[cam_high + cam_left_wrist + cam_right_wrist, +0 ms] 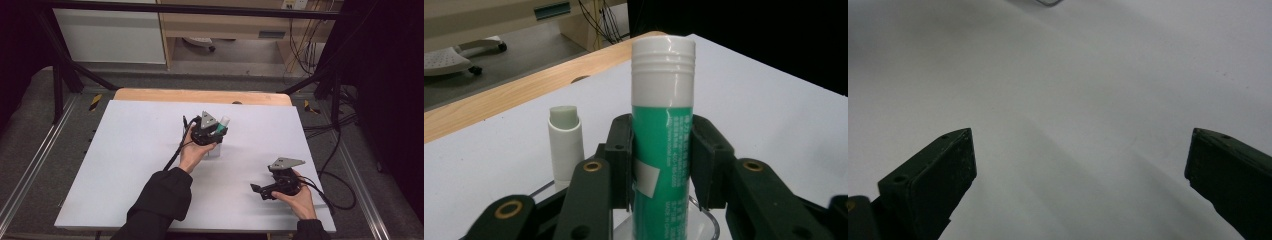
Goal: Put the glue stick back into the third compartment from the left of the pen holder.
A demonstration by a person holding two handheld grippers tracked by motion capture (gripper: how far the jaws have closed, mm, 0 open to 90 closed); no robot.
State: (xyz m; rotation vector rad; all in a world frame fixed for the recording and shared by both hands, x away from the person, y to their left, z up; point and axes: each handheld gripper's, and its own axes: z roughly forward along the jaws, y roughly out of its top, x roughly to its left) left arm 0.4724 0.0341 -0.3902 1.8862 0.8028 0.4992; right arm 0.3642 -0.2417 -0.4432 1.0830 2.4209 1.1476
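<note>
Glue stick (663,145), green with a white cap, stood upright and pinched in the left tool (663,165) over a clear holder (704,220), just beside a small white tube (565,145) on the white surface (125,150), while the right tool (1080,165) hung spread and empty, so putting it away looked nearly done.

White sheet on a wooden table

The table (200,96) shows a light wooden edge along its far side (the rest is covered by a white sheet (130,160)). Near the sheet's middle a clear holder (704,220) stands on it, and an uncapped white stick (565,142) stands upright just beside it.
</note>
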